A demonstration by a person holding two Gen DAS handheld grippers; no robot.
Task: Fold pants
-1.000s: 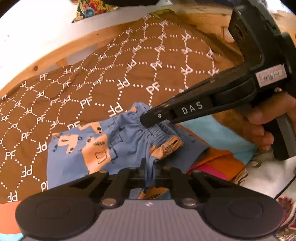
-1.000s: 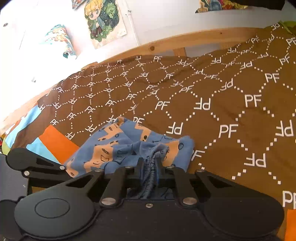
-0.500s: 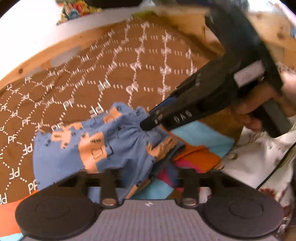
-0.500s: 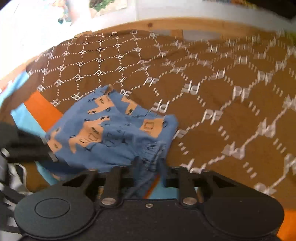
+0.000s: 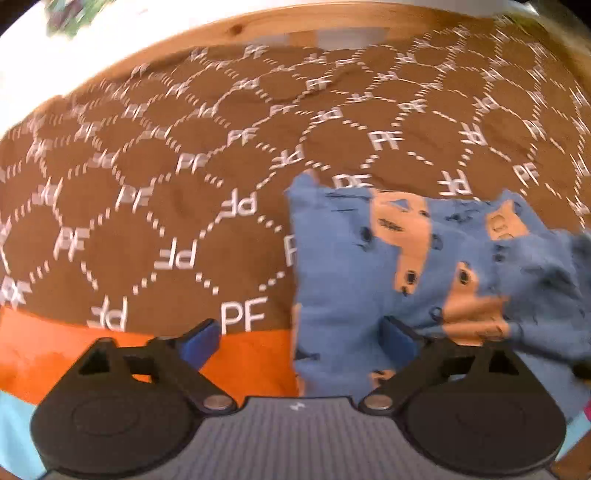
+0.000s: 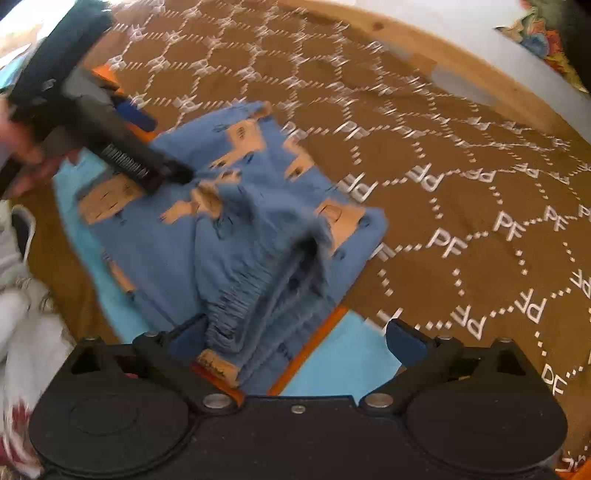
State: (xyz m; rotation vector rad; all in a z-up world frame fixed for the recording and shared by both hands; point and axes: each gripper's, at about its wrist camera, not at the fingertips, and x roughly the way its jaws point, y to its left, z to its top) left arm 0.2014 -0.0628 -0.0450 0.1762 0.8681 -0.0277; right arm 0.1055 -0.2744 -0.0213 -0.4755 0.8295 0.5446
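The blue pants (image 6: 236, 221), printed with tan animal shapes, lie folded into a small bundle on the bed, partly on the brown bedspread (image 5: 155, 177) patterned with white "PF" letters and partly over its orange and light-blue border (image 6: 332, 369). A wooden bed frame (image 5: 236, 33) runs along the far edge of the bedspread.

The right tool (image 6: 295, 343) stands with its jaws spread wide, having just been opening. The gathered elastic waistband of the pants sits between them, close against the left blue pad (image 6: 188, 336), while the right pad is clear of the cloth over the light-blue strip. Neither pad presses the fabric.

The left tool (image 5: 299, 343) is likewise spread wide, its jaws having just been opening. In its own view the left edge of the pants falls between the pads: the right pad (image 5: 399, 341) lies over the blue cloth, and the left pad is over the orange strip beside the pants. Seen from the right wrist, the left tool reaches in from the upper left, held by a hand (image 6: 26, 155), its dark fingertip over the far side of the bundle.
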